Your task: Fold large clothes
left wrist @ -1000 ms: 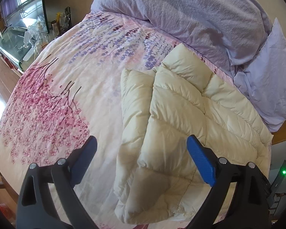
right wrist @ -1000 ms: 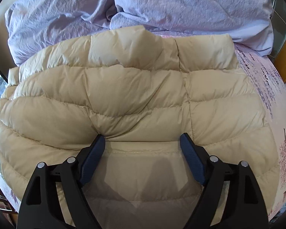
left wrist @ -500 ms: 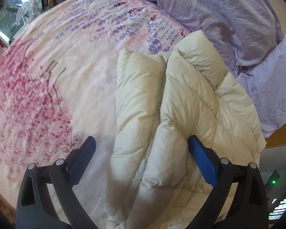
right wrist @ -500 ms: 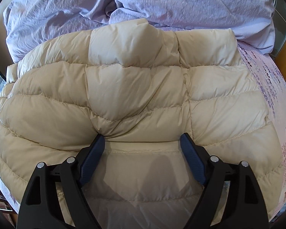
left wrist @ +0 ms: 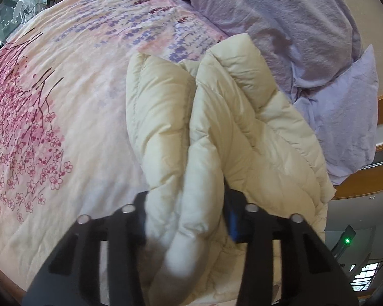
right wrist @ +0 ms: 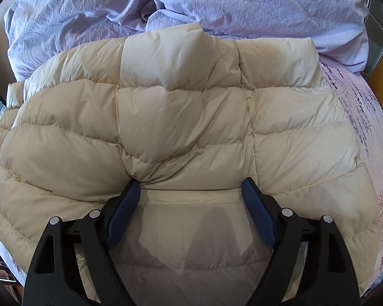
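Setting: a bed (left wrist: 71, 117) covered by a cream sheet printed with pink blossom at the left of the left wrist view and purple flowers toward the top.
Jacket: a cream quilted puffer jacket (left wrist: 255, 137) lies on the bed, running from the centre of the left wrist view down to its lower right. In the right wrist view the jacket (right wrist: 181, 127) fills most of the frame, spread wide in puffy stitched bands.
Left tongs: the left tongs (left wrist: 186, 219) sit at the bottom centre of their view. Their jaws are closing, and a thick, bunched fold of the jacket stands between them. The blue pad on the right presses against the fabric; the left pad is hidden behind the bulging fold.
Right tongs: the right tongs (right wrist: 191, 204) sit at the bottom centre of their view with the jaws spread wide. Both blue fingertips (right wrist: 125, 204) press down into the jacket's padding, and a flat stretch of fabric lies between them. Nothing is pinched.
Bedding: a rumpled lilac duvet (left wrist: 280, 20) is heaped across the top right of the left wrist view, just beyond the jacket's far end. A lilac pillow (left wrist: 344, 119) lies at the right edge, beside the jacket. The same lilac duvet (right wrist: 217, 2) crosses the top of the right wrist view.
Bed frame: a strip of orange wood (left wrist: 365, 181) shows at the right edge of the left wrist view.
Background: a cluttered glass-topped unit (left wrist: 20, 12) sits blurred in the upper left of the left wrist view.
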A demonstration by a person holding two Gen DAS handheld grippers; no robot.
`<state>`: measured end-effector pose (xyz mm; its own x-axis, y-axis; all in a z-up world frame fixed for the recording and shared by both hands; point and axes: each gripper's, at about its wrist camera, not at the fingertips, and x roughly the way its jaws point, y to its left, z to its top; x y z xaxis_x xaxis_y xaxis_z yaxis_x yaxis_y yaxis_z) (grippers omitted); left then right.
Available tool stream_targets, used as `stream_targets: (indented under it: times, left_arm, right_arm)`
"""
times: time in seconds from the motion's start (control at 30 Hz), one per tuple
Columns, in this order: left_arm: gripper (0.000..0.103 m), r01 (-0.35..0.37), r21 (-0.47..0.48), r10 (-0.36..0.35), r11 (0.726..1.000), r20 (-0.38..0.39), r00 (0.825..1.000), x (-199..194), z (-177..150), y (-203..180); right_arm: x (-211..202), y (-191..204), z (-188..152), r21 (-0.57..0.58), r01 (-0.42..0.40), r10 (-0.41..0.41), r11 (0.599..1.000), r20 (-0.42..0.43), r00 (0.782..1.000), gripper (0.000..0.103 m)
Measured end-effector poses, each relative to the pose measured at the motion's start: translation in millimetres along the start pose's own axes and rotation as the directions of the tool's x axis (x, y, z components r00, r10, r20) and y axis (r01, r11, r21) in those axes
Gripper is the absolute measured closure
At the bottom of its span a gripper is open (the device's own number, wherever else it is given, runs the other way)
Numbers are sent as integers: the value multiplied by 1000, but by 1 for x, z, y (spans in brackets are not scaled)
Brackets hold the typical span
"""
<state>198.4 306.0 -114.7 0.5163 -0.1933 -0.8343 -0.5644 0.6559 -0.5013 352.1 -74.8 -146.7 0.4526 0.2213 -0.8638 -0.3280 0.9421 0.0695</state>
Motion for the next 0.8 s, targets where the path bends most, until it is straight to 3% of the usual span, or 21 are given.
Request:
stream_targets:
  times: [0.13,0.33,0.53,0.8]
  left_arm:
    - [83,57,30,-58,998,32,998,-19,1,-18]
    - [85,170,87,-176,982,73,982,-52,-1,-56]
    - [85,276,168,-292,946,78,953,-76,-10,-111]
    - [85,400,244,-413,883,4,911,-81,-33,-187]
  right_arm:
    - [1,1,0,-2,4,-4,1000,-2,1000,20]
    - [3,1,-1,-9,9,-9,1000,-3,1000,20]
    - [3,3,-1,-22,13,-13,1000,0,1000,20]
    - [3,1,-1,-24,1,-1,1000,-9,1000,20]
